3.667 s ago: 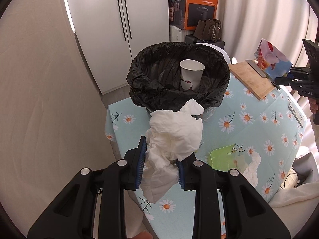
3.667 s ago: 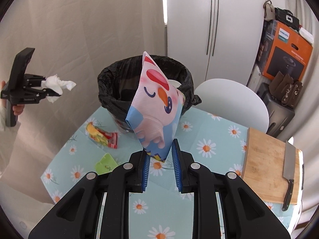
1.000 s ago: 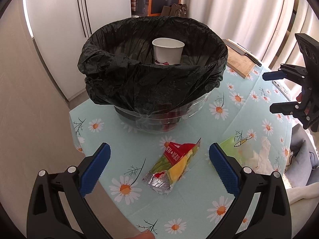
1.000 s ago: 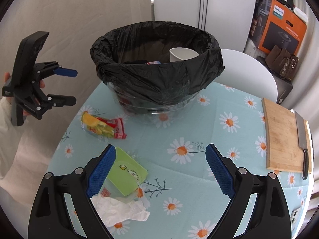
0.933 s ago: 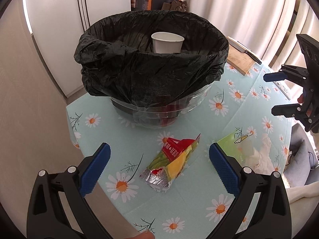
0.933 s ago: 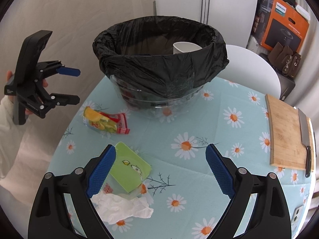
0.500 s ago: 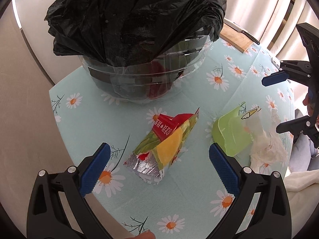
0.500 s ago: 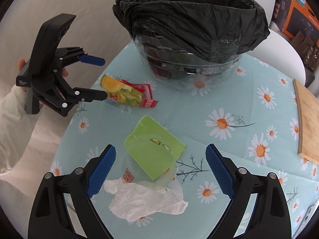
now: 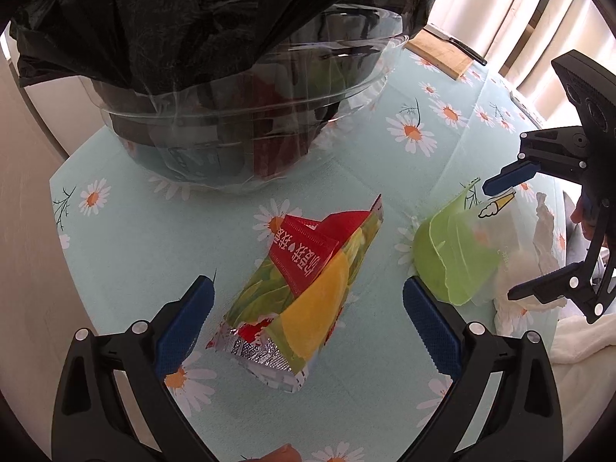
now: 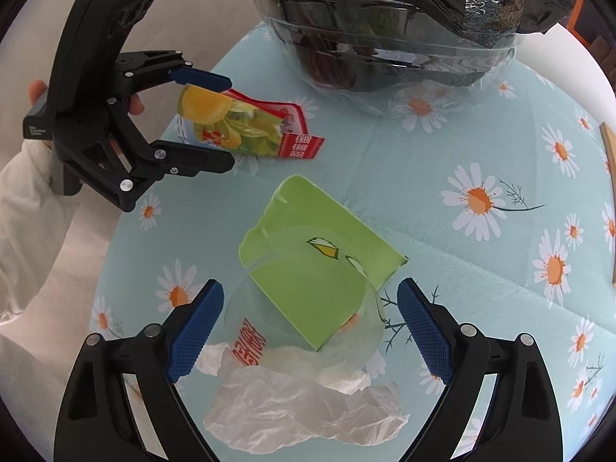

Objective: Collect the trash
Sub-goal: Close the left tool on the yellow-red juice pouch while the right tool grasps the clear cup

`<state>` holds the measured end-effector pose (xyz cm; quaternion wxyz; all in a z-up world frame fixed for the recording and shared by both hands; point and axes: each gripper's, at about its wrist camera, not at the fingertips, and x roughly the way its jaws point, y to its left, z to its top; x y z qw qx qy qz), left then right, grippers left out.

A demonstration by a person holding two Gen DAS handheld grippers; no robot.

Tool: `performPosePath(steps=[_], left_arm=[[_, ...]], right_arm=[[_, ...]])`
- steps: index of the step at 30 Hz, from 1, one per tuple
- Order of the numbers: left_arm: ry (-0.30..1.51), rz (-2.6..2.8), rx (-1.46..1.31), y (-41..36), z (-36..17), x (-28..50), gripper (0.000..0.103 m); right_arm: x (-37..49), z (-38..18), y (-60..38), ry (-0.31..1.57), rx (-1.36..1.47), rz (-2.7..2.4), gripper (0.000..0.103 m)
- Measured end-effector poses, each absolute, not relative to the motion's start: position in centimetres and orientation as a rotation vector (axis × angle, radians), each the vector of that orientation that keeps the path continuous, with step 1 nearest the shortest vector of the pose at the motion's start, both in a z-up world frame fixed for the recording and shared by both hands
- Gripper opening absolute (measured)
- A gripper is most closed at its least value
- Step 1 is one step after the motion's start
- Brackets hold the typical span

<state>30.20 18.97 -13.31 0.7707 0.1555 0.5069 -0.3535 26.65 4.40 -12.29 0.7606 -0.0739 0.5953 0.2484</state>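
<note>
The left gripper (image 9: 308, 308) has its fingers spread around the snack wrapper (image 9: 304, 288). Just beside the wrapper, the right gripper (image 10: 310, 323) has its fingers spread around the green-lidded cup (image 10: 308, 292).

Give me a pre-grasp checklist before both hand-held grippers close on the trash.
1. Left hand-held gripper open: ok.
2. Snack wrapper between its fingers: ok.
3. Right hand-held gripper open: ok.
4. Clear cup with green card between its fingers: ok.
5. Crumpled plastic film free of the cup: not ok, it lies partly under it.
6. Fingers low enough to pinch: cannot tell.
</note>
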Motion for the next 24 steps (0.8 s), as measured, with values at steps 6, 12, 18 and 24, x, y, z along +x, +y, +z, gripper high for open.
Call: performPosePath(steps=[6, 12, 18, 24], left_arm=[[1.105, -0.774, 0.41, 18.2, -13.8, 30.0, 0.055], [1.128, -0.762, 0.372, 18.4, -13.5, 30.0, 0.04], [1.141, -0.696, 0.34, 19.6, -12.5, 29.2, 0.035], [1.144, -0.611, 0.294, 20.4, -11.1, 28.1, 0.035]], right_arm=[[27.0, -13.3, 4.7, 1.333, -0.111, 0.568, 0.065], [27.2, -13.4, 4.8, 1.349, -0.133, 0.601, 0.061], [27.6, -11.8, 4.2, 1.307, -0.142, 0.657, 0.061], [28.0, -9.7, 3.3, 1.251, -0.161, 0.704, 0.061]])
